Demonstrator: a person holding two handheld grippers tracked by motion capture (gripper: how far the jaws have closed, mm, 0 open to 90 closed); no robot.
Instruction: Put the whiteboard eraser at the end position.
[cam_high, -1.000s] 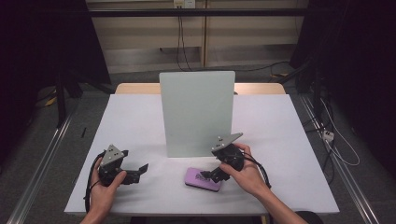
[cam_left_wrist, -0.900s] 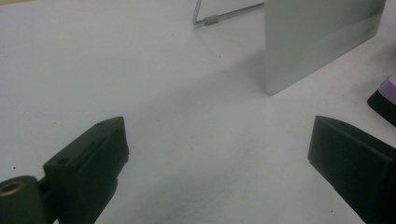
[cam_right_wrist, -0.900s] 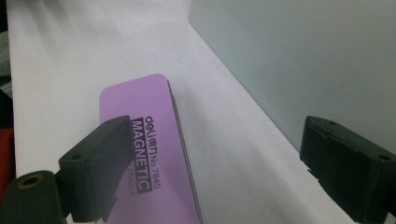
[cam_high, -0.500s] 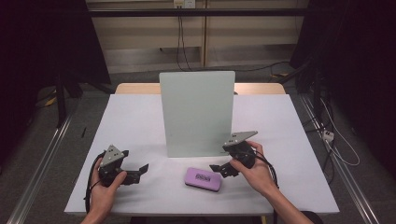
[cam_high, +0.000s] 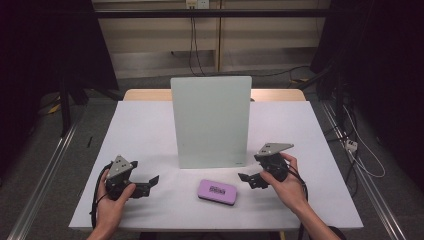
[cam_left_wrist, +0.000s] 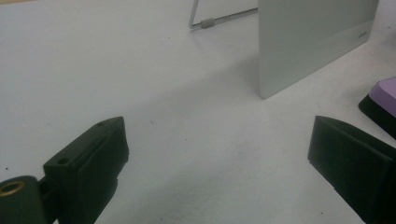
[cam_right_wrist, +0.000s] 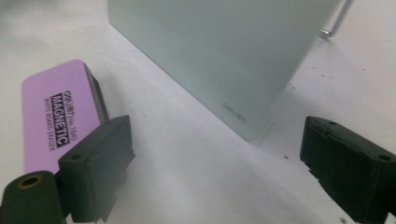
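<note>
On the white worktop (cam_high: 150, 130), a purple magnetic eraser (cam_high: 217, 191) lies flat before the upright whiteboard (cam_high: 210, 120), between both grippers. Left gripper (cam_high: 150, 181) and right gripper (cam_high: 246, 178) have jaws wide apart, holding nothing; any wiping seems not yet begun.

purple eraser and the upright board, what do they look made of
Eraser: likely matte purple plastic top over a black, perhaps felt, base; its label reads magnetic whiteboard eraser. Board: smooth, pale, faintly glossy, probably a coated whiteboard panel, on a thin metal wire stand.
</note>
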